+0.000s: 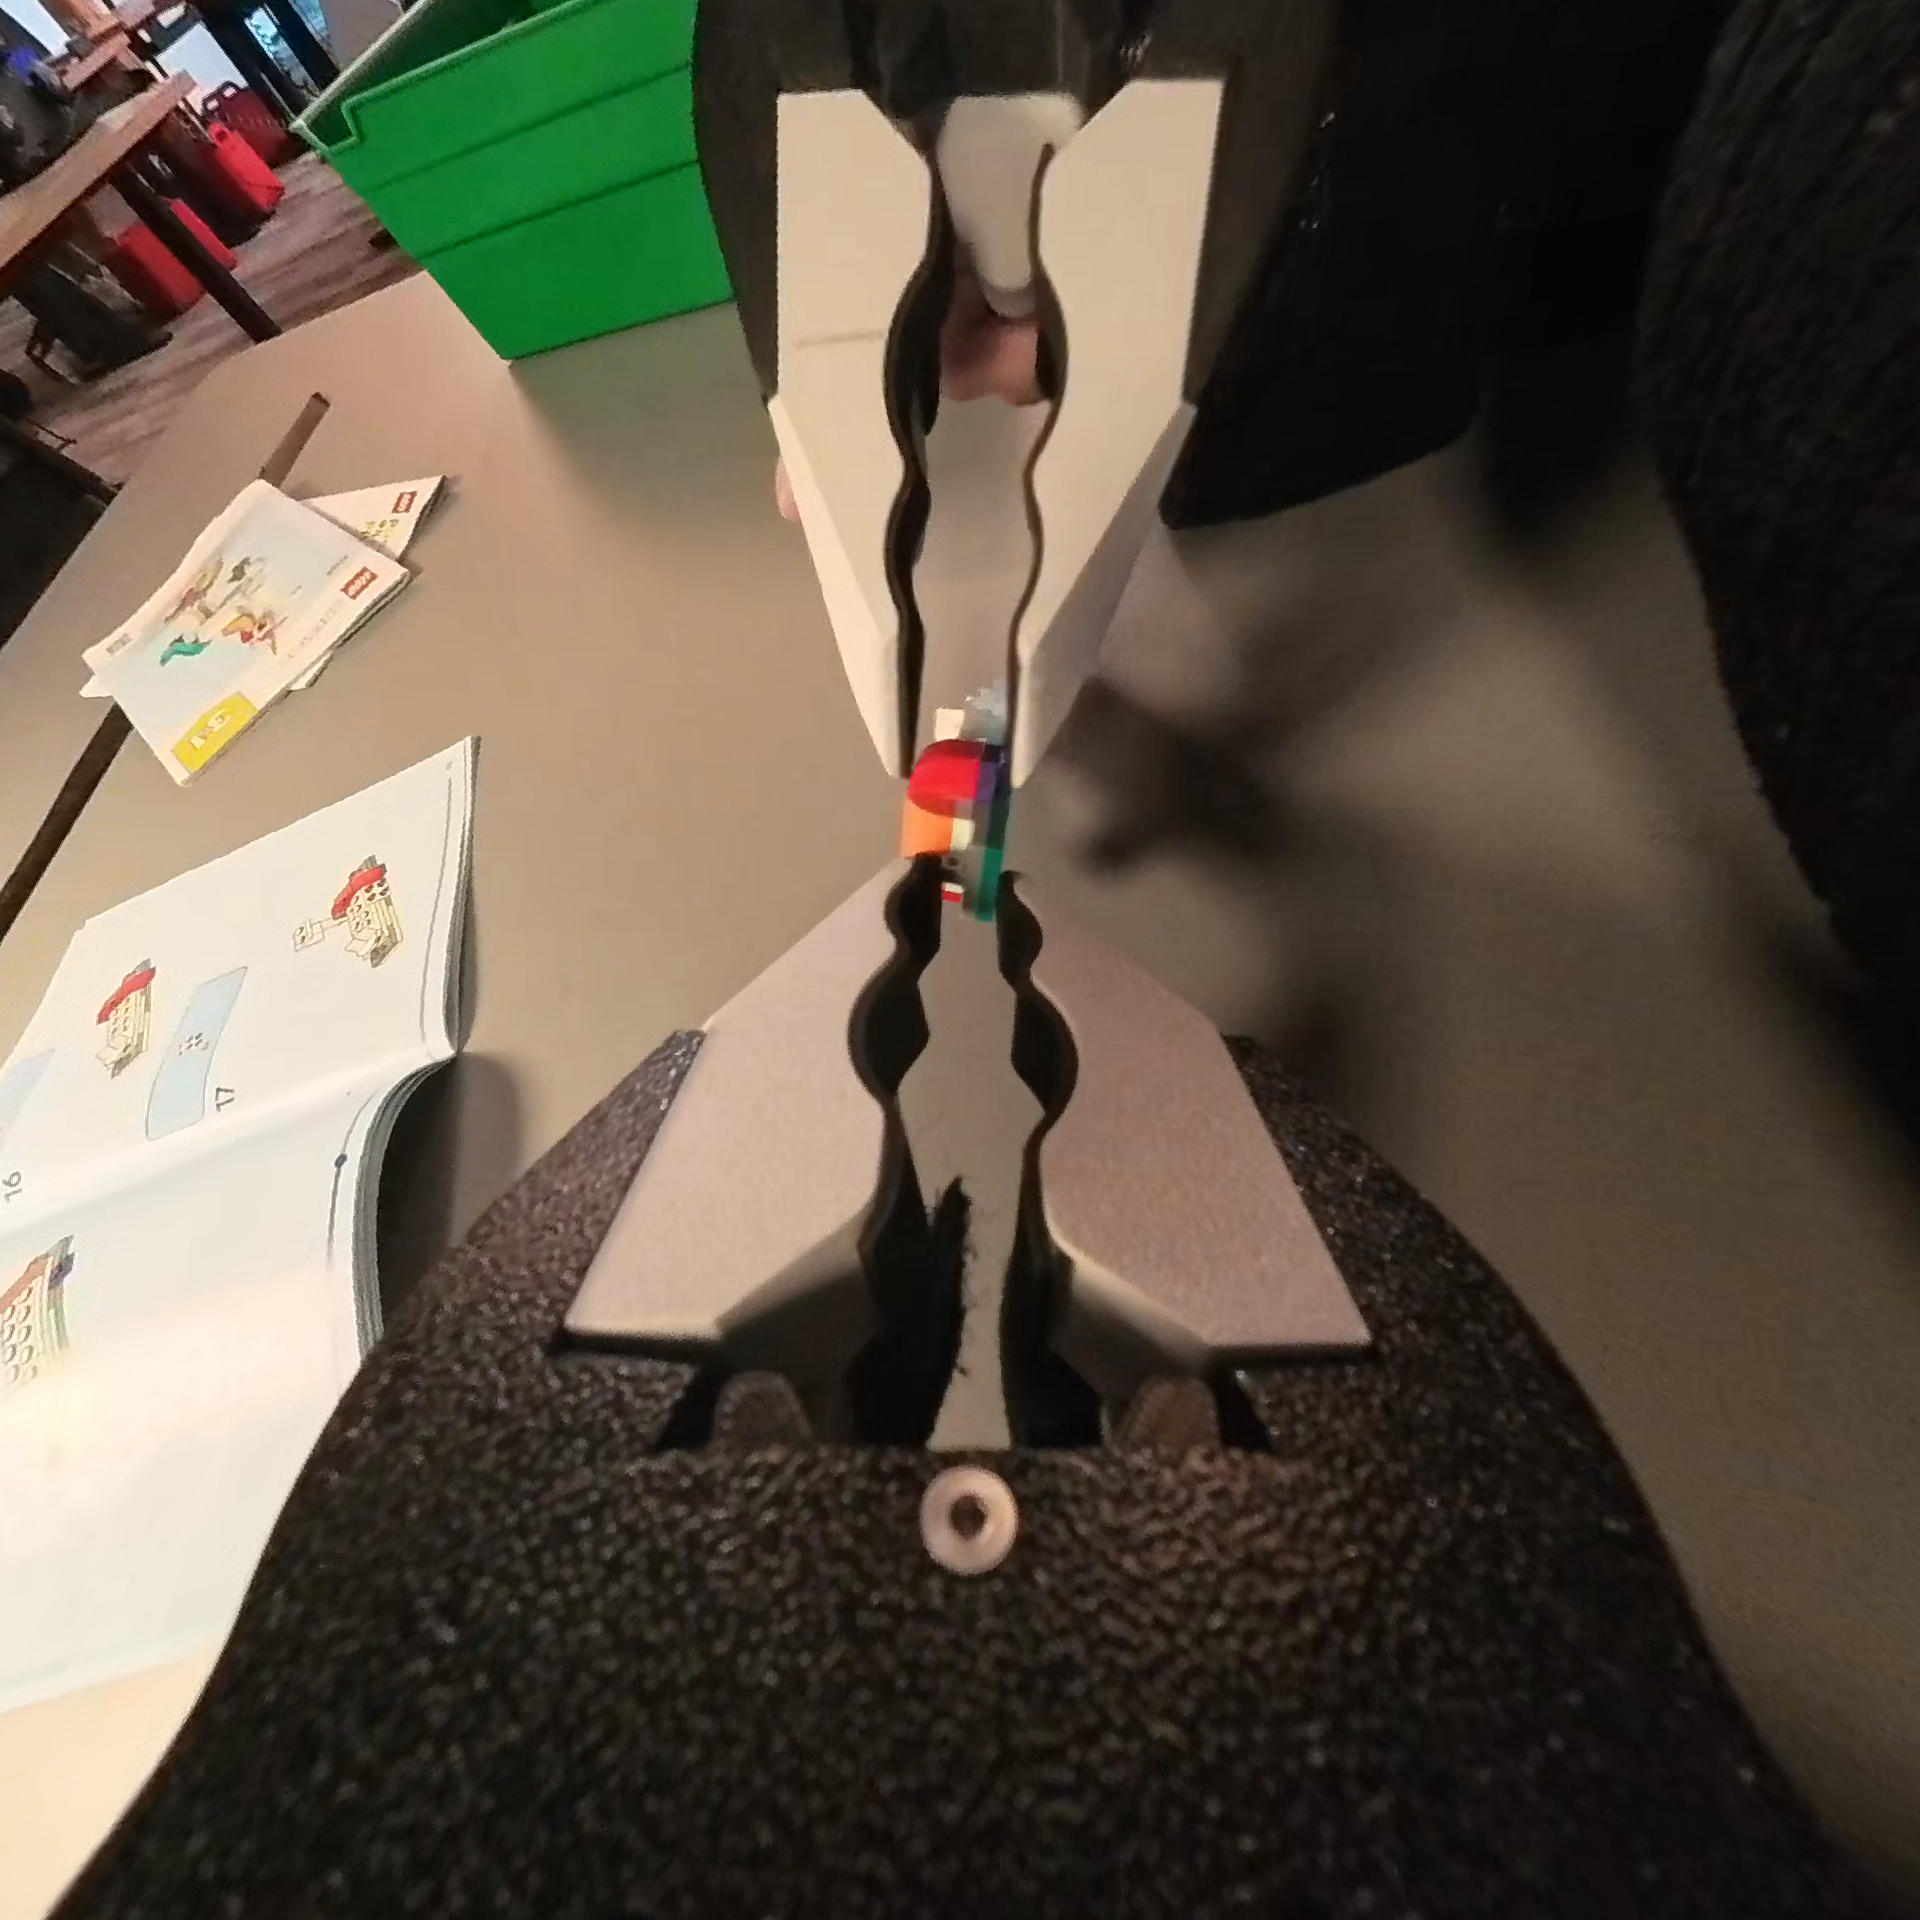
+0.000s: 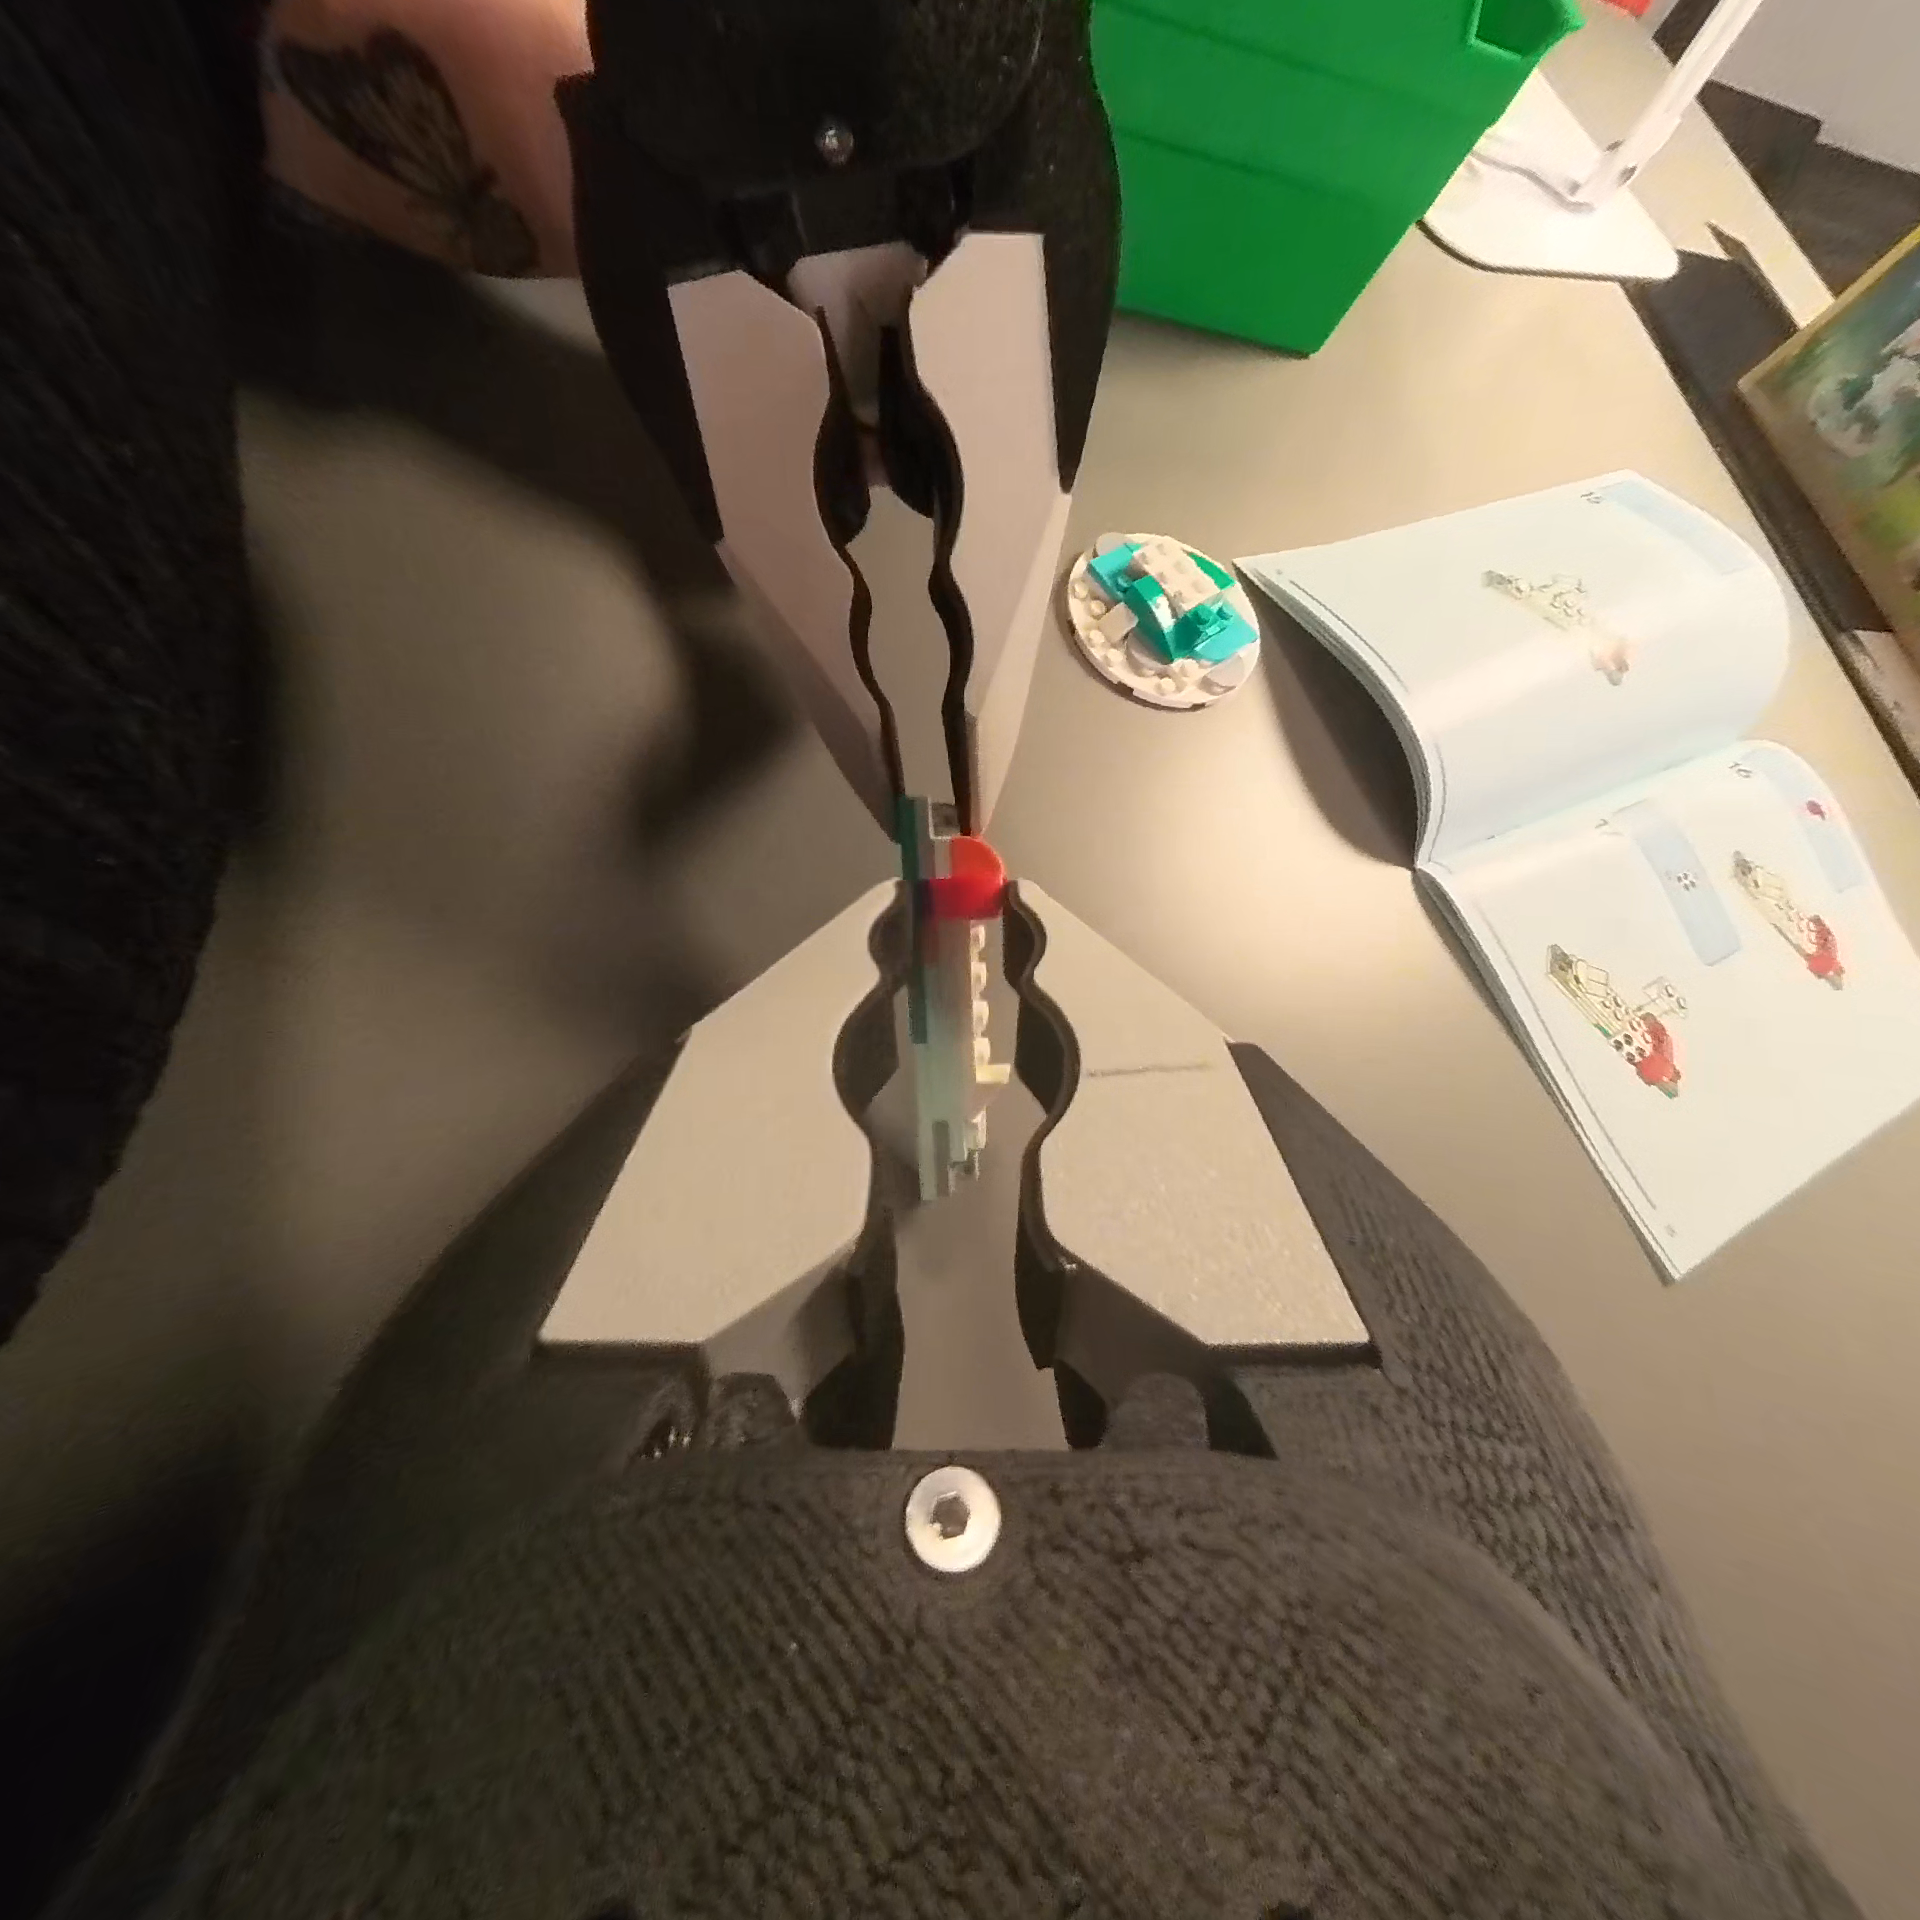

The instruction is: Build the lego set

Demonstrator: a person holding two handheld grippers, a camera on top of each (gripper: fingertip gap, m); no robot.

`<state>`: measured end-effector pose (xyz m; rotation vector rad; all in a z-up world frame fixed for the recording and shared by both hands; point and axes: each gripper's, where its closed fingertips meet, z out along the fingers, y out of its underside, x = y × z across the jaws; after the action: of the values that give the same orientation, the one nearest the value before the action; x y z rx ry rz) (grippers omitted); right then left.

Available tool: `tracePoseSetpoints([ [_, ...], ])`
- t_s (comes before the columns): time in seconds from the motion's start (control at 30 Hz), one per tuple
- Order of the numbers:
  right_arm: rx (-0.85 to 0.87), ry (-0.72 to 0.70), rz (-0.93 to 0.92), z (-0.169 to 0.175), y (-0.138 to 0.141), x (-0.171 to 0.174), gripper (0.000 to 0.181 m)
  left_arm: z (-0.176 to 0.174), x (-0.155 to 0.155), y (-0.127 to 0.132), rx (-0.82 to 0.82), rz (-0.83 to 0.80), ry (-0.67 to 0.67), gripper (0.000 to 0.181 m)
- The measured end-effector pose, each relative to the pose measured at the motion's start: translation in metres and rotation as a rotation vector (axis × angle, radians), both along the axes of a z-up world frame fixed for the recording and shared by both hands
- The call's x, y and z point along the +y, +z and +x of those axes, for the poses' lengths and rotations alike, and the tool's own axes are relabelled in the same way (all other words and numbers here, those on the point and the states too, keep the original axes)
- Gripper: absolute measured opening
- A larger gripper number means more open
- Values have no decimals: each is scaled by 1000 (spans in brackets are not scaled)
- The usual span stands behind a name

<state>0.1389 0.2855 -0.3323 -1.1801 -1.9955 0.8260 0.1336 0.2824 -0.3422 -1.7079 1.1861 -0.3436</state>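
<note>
A small lego build (image 1: 956, 816) of white and teal plates with red, orange and purple pieces hangs above the grey table (image 1: 644, 582), held between my two grippers, which meet tip to tip. My right gripper (image 2: 951, 894) is shut on it; the build (image 2: 951, 997) lies lengthwise between its fingers, with a red round piece (image 2: 971, 878) at the tips. My left gripper (image 1: 958, 883) is shut on the build's teal end. The right gripper (image 1: 961, 764) comes in from above in the left wrist view, and the left gripper (image 2: 935, 826) does so in the right wrist view.
An open instruction booklet (image 1: 239, 1039) (image 2: 1621, 852) lies beside the grippers, with closed booklets (image 1: 249, 623) farther off. A round white plate with a teal build (image 2: 1164, 618) sits on the table. Stacked green bins (image 1: 551, 156) (image 2: 1278, 156) stand behind. A person's dark clothing (image 1: 1714, 416) is close by.
</note>
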Motion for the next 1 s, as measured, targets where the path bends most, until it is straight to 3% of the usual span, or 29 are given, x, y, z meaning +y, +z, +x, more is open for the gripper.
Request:
tracePoseSetpoints([
  [0.03,0,-1,3,0,0,0,15,0,0,0,2,0,0,8],
  [0.37,-24,19,21,3,-3,-5,13,3,-5,-2,-20,-34,-33,8],
  [0.6,12,17,97,1,2,-2,0,3,-4,-2,-51,-59,-29,10],
  [0.63,25,30,78,-1,4,-6,0,-3,2,-1,-48,-43,23,9],
  [0.77,-9,50,14,-4,-2,-17,0,-4,3,2,-39,-8,13,9],
  [0.87,123,30,-32,-5,18,-13,0,-15,5,5,-78,-17,42,8],
  [0.93,177,-8,-87,-6,29,-6,18,-18,5,12,-127,-13,39,8],
  [1.0,179,-27,-107,-6,29,-1,23,-16,2,21,-190,-4,15,8],
])
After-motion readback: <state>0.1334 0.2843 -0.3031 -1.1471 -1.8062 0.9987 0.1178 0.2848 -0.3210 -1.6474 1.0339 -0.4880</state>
